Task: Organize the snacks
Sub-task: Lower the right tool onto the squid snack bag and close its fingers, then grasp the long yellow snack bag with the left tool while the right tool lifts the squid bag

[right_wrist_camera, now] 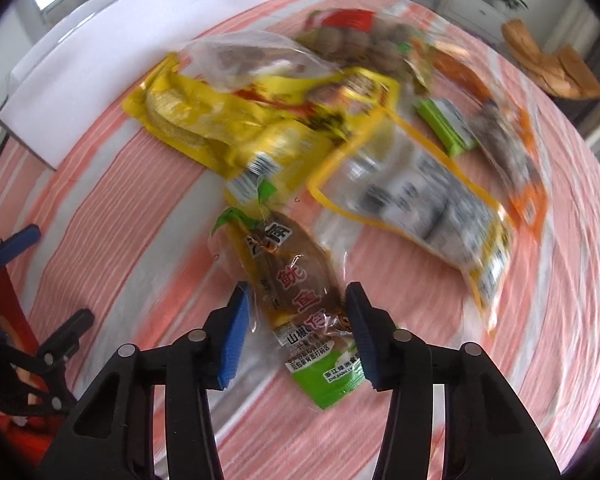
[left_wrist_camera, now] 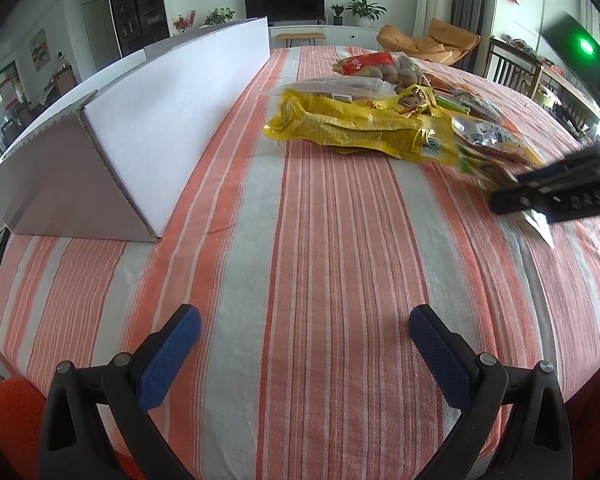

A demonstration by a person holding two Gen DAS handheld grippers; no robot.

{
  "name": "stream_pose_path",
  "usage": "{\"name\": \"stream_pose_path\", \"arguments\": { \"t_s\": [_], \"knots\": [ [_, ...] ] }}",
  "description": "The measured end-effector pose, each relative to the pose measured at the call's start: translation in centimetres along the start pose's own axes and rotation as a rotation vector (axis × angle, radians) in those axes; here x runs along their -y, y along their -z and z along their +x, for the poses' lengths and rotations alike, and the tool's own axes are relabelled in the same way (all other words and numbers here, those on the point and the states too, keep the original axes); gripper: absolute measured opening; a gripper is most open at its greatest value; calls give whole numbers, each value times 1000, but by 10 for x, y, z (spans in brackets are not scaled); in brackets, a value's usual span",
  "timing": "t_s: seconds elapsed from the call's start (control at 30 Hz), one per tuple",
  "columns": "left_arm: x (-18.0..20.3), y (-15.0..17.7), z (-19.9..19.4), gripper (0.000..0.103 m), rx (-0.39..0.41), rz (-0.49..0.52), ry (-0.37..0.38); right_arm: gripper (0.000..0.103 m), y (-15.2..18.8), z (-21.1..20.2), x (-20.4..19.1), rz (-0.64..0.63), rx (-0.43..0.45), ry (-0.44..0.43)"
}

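Squid packet [right_wrist_camera: 296, 300], brown with a green end, sits between the blue pads of the right gripper [right_wrist_camera: 298, 330] in the right wrist view; the pads press its two edges and the packet hangs clear of the striped tablecloth [right_wrist_camera: 140, 240]. The left wrist view shows that same gripper only as a dark bar at the right edge (the packet there is a blur). Left gripper [left_wrist_camera: 305, 350] hovers low over bare cloth at the near table edge, fingers wide, nothing between them. Beyond the held packet lies the snack heap: yellow bag [right_wrist_camera: 236, 120], yellow-edged clear pouch [right_wrist_camera: 412, 196], small green pack [right_wrist_camera: 446, 126], orange-trimmed pouch [right_wrist_camera: 512, 148], nut bag [right_wrist_camera: 356, 38] farthest. White cardboard box [left_wrist_camera: 172, 112] stands along the left side, apart from the heap. Right gripper points steeply down.
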State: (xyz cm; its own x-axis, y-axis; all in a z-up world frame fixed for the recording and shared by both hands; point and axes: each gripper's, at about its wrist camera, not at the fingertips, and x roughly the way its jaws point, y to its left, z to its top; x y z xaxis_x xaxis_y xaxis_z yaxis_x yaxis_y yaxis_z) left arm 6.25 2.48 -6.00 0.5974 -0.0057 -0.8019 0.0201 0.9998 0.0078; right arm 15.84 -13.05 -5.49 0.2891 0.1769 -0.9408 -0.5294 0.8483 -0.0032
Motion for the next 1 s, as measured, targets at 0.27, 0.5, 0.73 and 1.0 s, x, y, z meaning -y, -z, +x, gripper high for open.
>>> {"name": "stream_pose_path", "arguments": {
  "t_s": [0.27,0.5,0.73,1.0],
  "knots": [
    [3,-1,2,103,1,10,11,51,58,-31,74,294,22,168],
    [-3,3,-1,103,2,9,33,75,90,-32,110,345,215,120],
    [-2,-49,-11,103,35,96,152,77,116,-40,99,342,338,134],
    [35,-155,40,103,-38,457,195,79,118,-26,94,361,344,142]
  ]
}}
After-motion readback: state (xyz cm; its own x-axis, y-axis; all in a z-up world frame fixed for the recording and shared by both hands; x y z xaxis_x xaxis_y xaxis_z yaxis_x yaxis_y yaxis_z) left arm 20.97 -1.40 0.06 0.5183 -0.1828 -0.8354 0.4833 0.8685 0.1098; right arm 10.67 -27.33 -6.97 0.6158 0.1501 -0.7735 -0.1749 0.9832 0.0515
